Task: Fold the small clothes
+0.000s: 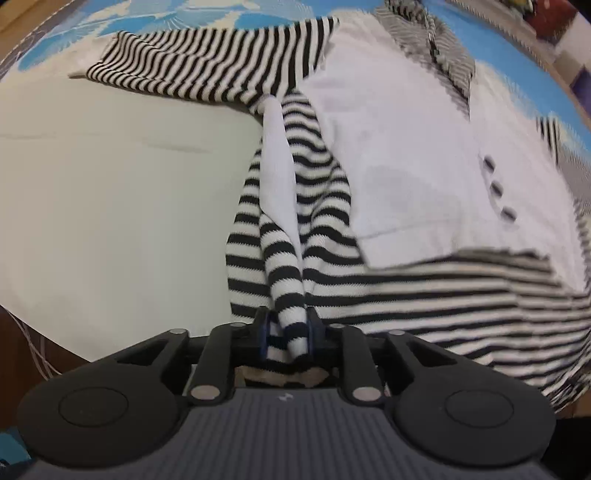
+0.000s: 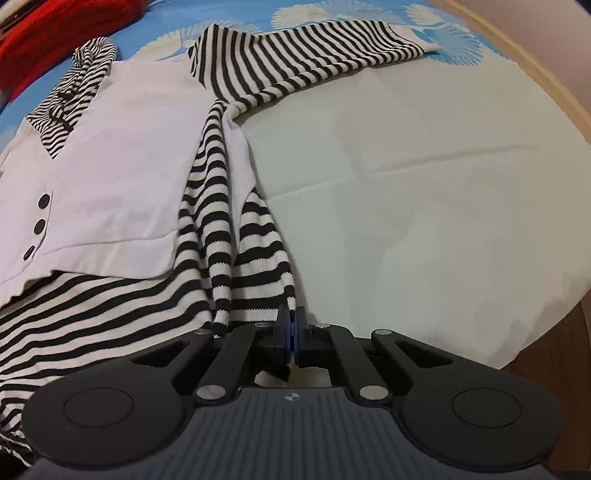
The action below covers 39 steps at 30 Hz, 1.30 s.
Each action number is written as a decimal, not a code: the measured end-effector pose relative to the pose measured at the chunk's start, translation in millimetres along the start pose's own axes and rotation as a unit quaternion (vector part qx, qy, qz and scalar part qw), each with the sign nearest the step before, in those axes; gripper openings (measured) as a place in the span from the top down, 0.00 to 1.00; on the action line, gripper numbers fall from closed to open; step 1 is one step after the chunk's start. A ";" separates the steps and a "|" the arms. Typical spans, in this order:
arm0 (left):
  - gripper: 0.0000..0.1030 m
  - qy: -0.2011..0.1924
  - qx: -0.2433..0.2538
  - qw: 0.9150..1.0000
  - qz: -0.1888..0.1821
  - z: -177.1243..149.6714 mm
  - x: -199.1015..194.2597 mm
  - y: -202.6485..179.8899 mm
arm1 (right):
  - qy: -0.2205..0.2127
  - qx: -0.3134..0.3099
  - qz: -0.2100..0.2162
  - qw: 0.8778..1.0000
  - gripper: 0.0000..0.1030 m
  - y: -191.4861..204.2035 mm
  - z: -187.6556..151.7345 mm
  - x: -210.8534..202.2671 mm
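1. Striped top, seen from the left wrist: it lies spread on a cream cloth over a blue patterned sheet, and its lower side edge is bunched into a rope of folds running up into the left gripper. The jaws are nearly closed, pinching a thick roll of black-and-white knit. A sleeve lies flat and stretched out to the far left.

2. Still in that view, the white front panel with 3 dark buttons looks smooth and woven; the stripes are ribbed, stretchy knit that sags between supports.

3. From the right wrist, the right gripper has its blue pads pressed together on a thin striped edge of the same garment, at its hem side. Something red sits at the far corner.

4. My judgement: the step in hand is carrying this side edge over the body. Both grips should travel together at 1 height, keeping the edge taut so the knit does not rope up further, and the sleeve should follow inward rather than drag.

5. The left grip holds several layers; releasing it slowly would probably limit bunching.
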<state>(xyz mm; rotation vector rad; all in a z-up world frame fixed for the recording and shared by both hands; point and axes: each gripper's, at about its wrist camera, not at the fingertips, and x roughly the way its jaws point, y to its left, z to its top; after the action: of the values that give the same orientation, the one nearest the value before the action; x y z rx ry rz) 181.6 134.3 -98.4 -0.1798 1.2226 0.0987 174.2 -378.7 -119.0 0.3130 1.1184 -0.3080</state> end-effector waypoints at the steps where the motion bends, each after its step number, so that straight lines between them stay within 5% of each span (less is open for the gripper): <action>1: 0.74 -0.008 -0.008 1.000 -0.003 0.9 -1.4 0.5 | 0.000 -0.005 -0.002 1.000 1.00 -0.1 -0.9 -1.8; 3: 0.74 -0.008 -0.012 1.000 0.001 1.2 -0.7 1.4 | 0.000 -0.012 -0.004 1.000 1.00 -0.4 -2.6 -4.9; 5: 0.92 0.008 0.000 1.000 0.008 -1.5 5.1 -1.6 | 0.000 -0.012 -0.009 1.000 1.00 -0.3 -2.6 -6.5; 9: 0.93 0.000 0.012 0.999 0.030 -1.9 2.3 -2.2 | -0.006 -0.009 0.009 1.000 0.95 5.7 -1.9 -10.0; 12: 0.88 -0.001 0.011 0.999 0.051 -5.3 -1.1 -2.6 | -0.055 -0.003 0.032 0.998 0.70 9.4 -1.0 -27.3; 14: 0.86 -0.039 0.030 0.997 0.057 -5.3 -11.4 -10.9 | -0.097 -0.017 0.050 0.994 0.55 16.4 0.1 -40.9; 18: 0.86 -0.116 0.083 0.989 0.028 -5.8 -35.0 -32.8 | -0.107 -0.054 0.116 0.986 0.44 36.3 0.4 -47.2; 20: 0.78 -0.073 0.087 0.993 -0.008 -6.1 -22.5 -37.3 | -0.040 -0.079 0.128 0.988 0.41 47.2 -2.5 -28.4; 22: 0.72 0.017 0.098 0.995 -0.002 -10.9 5.7 -40.9 | 0.024 -0.119 0.077 0.990 0.42 56.2 -11.5 -5.6; 23: 0.73 0.029 0.103 0.994 0.012 -13.5 12.1 -41.5 | 0.036 -0.132 0.049 0.989 0.43 58.4 -15.0 0.7; 27: 0.64 -0.056 0.114 0.992 0.003 -4.1 -17.2 -46.5 | -0.037 -0.106 0.070 0.991 0.45 56.3 -2.4 -25.7; 29: 0.50 -0.099 0.097 0.990 -0.006 -1.1 -32.4 -44.1 | -0.091 -0.097 0.089 0.987 0.45 55.1 3.2 -44.0; 35: 0.42 -0.192 0.078 0.978 -0.001 16.3 -54.3 -61.1 | -0.230 -0.065 0.102 0.966 0.45 61.2 7.2 -78.4; 39: 0.29 -0.247 0.042 0.968 -0.012 22.5 -75.0 -69.1 | -0.272 -0.083 0.090 0.954 0.45 82.0 13.3 -86.5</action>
<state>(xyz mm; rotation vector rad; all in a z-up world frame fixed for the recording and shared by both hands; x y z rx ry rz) 188.8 72.4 -14.6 -0.0878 0.7256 0.0640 182.5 -301.7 -27.5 0.1623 0.5616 -0.1225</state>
